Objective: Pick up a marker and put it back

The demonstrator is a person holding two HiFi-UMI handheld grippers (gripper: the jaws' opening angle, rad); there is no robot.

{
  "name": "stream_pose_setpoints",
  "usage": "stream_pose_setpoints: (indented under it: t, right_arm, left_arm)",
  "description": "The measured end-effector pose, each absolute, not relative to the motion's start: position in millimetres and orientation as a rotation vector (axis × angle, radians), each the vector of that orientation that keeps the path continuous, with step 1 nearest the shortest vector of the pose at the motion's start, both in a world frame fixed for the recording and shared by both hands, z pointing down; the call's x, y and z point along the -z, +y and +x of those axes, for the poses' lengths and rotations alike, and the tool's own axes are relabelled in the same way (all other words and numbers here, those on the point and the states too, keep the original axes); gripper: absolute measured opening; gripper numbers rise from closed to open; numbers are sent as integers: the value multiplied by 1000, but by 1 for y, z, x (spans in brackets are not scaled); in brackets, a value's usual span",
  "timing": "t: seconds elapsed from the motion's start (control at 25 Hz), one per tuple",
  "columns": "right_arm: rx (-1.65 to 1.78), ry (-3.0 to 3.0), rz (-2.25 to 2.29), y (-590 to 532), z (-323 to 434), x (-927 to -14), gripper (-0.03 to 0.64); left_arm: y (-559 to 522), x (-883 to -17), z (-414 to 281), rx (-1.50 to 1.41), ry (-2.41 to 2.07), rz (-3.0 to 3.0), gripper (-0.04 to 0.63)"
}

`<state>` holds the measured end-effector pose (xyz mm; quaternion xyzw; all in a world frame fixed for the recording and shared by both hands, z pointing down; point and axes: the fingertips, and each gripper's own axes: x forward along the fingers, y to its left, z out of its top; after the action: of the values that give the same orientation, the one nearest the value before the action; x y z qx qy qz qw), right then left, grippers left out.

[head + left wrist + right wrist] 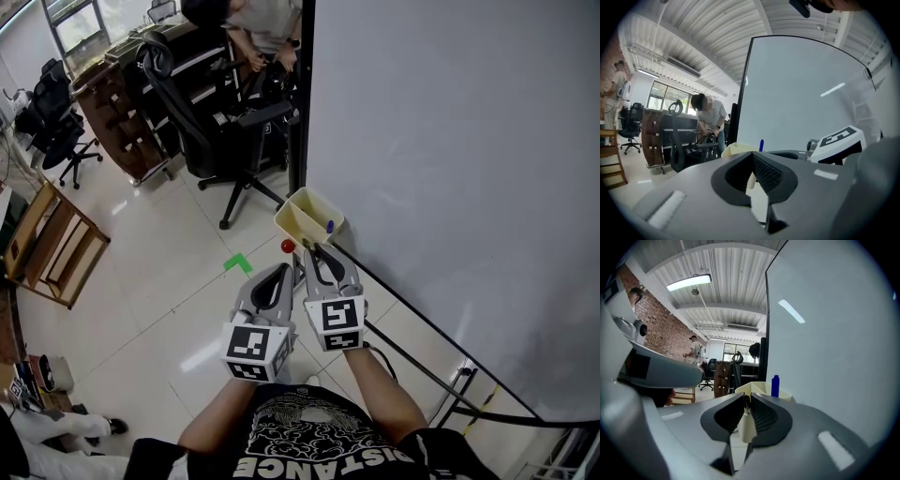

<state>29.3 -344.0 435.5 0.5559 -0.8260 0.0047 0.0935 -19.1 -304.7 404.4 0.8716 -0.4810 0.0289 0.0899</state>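
A cream tray (292,225) hangs at the lower left corner of the whiteboard (450,169), and a blue marker (329,226) stands upright in it. My right gripper (312,247) has its tips at the tray's near rim, a little short of the marker. In the right gripper view the right gripper (746,401) has its jaws drawn together, and I see nothing between them. The blue marker (775,386) rises from the tray (757,387) just beyond. My left gripper (284,269) hangs beside it, lower left, shut and empty. In its own view, the left gripper (752,157) points towards the marker (761,145).
A small red round thing (288,246) shows just left of the tray; I cannot tell what it is. The whiteboard's black lower rail (412,309) runs off to the right. An office chair (216,122) and a bending person (267,28) are behind. Green tape (238,263) marks the tiled floor.
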Motion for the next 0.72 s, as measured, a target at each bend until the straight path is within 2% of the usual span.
stream_pose_setpoints:
  t: [0.72]
  right_arm:
    - [109,-2559,1674,-305,41,-378,37]
  left_arm:
    - [-289,-398,-5,-53,-1437,2605,3]
